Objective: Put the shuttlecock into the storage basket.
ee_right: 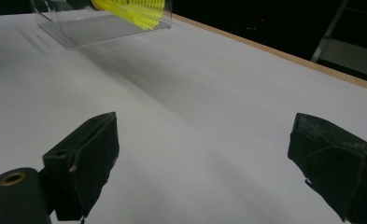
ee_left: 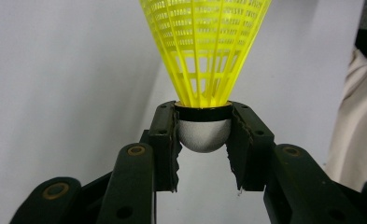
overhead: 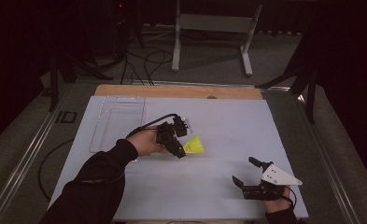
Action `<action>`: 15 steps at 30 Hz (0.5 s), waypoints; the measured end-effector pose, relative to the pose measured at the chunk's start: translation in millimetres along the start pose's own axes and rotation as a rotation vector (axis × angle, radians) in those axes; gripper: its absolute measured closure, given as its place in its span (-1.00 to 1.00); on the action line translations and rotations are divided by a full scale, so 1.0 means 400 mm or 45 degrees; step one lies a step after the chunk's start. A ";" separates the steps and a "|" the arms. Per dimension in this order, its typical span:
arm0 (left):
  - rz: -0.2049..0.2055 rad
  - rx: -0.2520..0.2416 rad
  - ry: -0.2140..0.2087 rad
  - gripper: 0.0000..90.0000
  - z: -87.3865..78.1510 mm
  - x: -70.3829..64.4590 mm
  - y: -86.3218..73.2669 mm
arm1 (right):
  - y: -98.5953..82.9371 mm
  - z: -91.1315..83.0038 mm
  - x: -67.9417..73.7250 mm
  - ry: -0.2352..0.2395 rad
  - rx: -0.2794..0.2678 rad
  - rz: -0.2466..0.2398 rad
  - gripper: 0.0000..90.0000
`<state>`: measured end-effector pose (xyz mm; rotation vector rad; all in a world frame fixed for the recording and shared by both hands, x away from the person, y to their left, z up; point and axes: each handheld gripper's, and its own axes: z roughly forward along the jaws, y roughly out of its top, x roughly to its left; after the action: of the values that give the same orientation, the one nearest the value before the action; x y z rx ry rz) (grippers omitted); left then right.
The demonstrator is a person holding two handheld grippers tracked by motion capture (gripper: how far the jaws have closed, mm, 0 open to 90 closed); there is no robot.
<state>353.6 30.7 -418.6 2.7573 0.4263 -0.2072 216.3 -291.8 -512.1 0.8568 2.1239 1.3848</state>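
Observation:
A yellow plastic shuttlecock [overhead: 196, 145] with a white rounded cork and a black band is held just above the middle of the white table [overhead: 228, 116]. My left gripper [overhead: 183, 147] is shut on its cork, and the skirt points right. In the left gripper view the cork sits clamped between the two black pads [ee_left: 165, 140], and the shuttlecock's mesh skirt [ee_left: 204, 51] flares away from my left gripper [ee_left: 203, 122]. My right gripper [overhead: 245, 171] rests low at the table's front right, open wide and holding nothing. In its own view my right gripper [ee_right: 209, 144] faces bare table, with the shuttlecock's skirt [ee_right: 134, 9] far off.
A clear plastic tray [overhead: 118, 121] lies at the table's back left, behind the left hand, and appears as the clear tray [ee_right: 102, 28] in the right gripper view. A wooden strip [overhead: 181, 91] edges the far side. Beyond it stand a metal frame [overhead: 214, 28] and floor cables.

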 end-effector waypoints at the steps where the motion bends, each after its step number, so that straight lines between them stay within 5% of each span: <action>1: 0.000 0.000 0.000 0.45 0.000 0.000 0.000 | 0.000 0.000 0.000 -0.002 0.000 0.000 -0.80; 15: -0.013 -0.002 -0.011 0.45 -0.064 -0.047 -0.019 | 0.000 0.000 0.002 -0.001 0.003 -0.004 -0.80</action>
<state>335.7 41.3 -393.6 2.7519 0.4379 -0.2212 215.9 -291.4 -512.0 0.8547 2.1257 1.3808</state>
